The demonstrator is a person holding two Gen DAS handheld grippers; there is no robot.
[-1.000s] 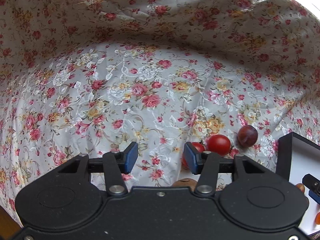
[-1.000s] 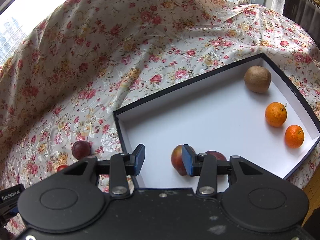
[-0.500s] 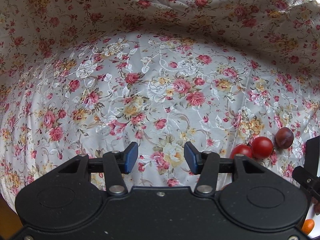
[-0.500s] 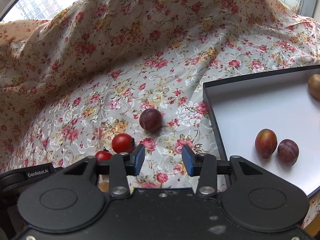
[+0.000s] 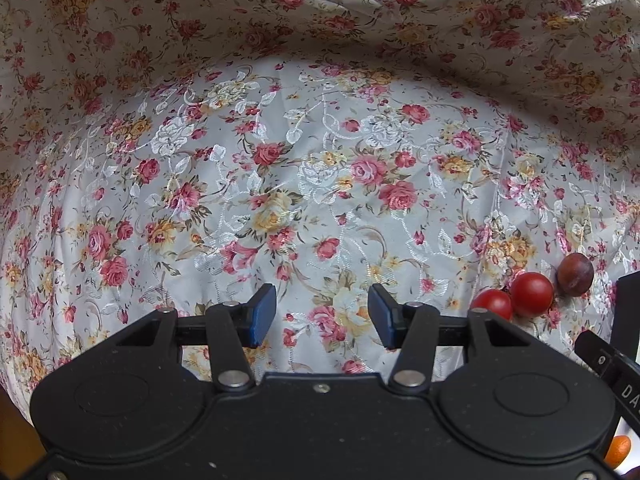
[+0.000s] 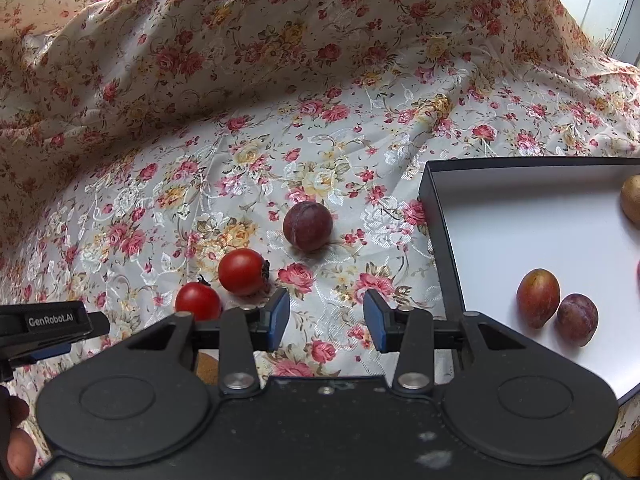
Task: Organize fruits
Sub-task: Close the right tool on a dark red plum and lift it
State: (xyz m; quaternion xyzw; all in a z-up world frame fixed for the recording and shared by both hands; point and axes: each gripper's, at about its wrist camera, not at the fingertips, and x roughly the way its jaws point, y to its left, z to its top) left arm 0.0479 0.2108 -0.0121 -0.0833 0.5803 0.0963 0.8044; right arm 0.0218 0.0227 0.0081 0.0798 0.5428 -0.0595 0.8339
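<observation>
On the flowered cloth lie a dark plum (image 6: 307,225) and two red tomatoes (image 6: 242,271) (image 6: 198,302). My right gripper (image 6: 326,320) hovers open just in front of them, nothing between its blue pads. To its right stands a black-rimmed white box (image 6: 434,216) holding two plums (image 6: 538,297) (image 6: 577,319) and a brown kiwi (image 6: 632,203) at the frame edge. My left gripper (image 5: 322,316) is open over bare cloth; the same tomatoes (image 5: 532,294) (image 5: 493,304) and plum (image 5: 575,274) sit off to its right.
The cloth (image 6: 280,80) rises in a tall fold behind the fruit. The other gripper's body (image 6: 48,326) shows at the left of the right wrist view, with a hand (image 6: 16,440) below it. An orange fruit (image 5: 618,450) peeks at the left view's bottom right corner.
The right gripper swung left from over the box to above the loose plum and tomatoes. The left gripper shifted left, so the fruits slid toward its view's right edge.
</observation>
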